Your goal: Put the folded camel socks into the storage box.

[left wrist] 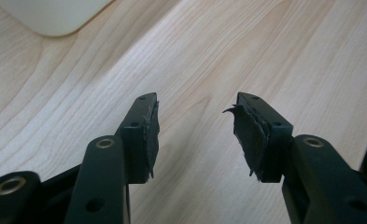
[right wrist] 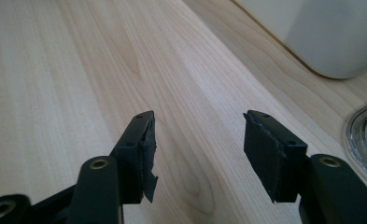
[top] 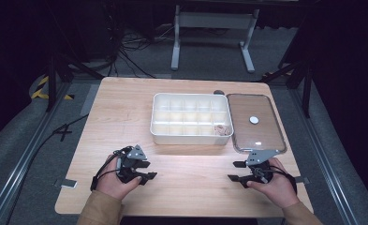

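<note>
A white compartment box (top: 189,139) sits at the middle of the wooden table (top: 121,112), with a small pinkish item (top: 222,130) in its near right compartment. A clear lid (top: 266,136) lies flat just right of the box, a small white disc (top: 254,120) on it. My left gripper (top: 148,170) rests low at the near left in a person's hand, jaws apart and pointing right. My right gripper (top: 235,171) sits at the near right, jaws apart and pointing left. Bare wood lies between the jaws of the left gripper (left wrist: 196,105) and of the right gripper (right wrist: 199,119).
In the left gripper view a corner of the box (left wrist: 55,18) shows at the top left. In the right gripper view the box (right wrist: 330,37) shows at the top right, with the lid's rim (right wrist: 365,135) at the right edge. A white-legged stand (top: 214,28) and cables stand on the floor beyond the table.
</note>
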A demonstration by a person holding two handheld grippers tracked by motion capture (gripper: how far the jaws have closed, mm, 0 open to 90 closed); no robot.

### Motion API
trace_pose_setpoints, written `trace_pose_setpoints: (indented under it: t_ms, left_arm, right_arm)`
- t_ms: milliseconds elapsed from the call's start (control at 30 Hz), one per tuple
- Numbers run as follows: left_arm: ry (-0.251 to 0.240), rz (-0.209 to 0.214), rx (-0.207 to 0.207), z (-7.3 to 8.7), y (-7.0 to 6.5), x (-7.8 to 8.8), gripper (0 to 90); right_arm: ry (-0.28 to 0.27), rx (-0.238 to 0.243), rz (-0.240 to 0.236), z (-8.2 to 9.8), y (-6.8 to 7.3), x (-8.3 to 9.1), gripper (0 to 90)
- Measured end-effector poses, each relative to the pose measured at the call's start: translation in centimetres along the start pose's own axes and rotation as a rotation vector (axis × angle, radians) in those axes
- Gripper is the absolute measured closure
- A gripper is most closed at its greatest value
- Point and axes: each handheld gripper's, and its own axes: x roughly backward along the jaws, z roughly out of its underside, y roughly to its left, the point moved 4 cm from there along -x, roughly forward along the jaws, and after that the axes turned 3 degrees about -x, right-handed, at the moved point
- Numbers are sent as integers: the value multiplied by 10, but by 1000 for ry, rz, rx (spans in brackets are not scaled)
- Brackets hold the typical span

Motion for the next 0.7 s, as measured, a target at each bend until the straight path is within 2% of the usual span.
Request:
trace_pose_setpoints:
  t_ms: [67,133,233,333,400,533,600,700]
  left_arm:
    - [24,-28,-4,2,3,-2,506]
    - [39,-65,9,6,8,-3,503]
    - [59,-54,29,13,12,-7,503]
    - [62,-58,32,16,13,-11,503]
    - [75,-70,21,16,12,-14,501]
    - [76,-68,4,16,10,-16,491]
    - [81,-92,3,16,10,-17,491]
    - [98,-87,-7,18,11,-15,490]
  right_arm:
    - [-59,-11,21,9,-3,-8,430]
    - [-29,-2,43,17,-5,-15,430]
    - [-44,-22,31,23,-6,-21,386]
    - [-46,-12,28,22,-5,-22,381]
    - [-48,7,30,22,-4,-23,375]
    - [-45,18,29,21,-3,-23,362]
    - [-47,24,30,21,-3,-23,347]
    - [-46,25,19,20,-3,-23,339]
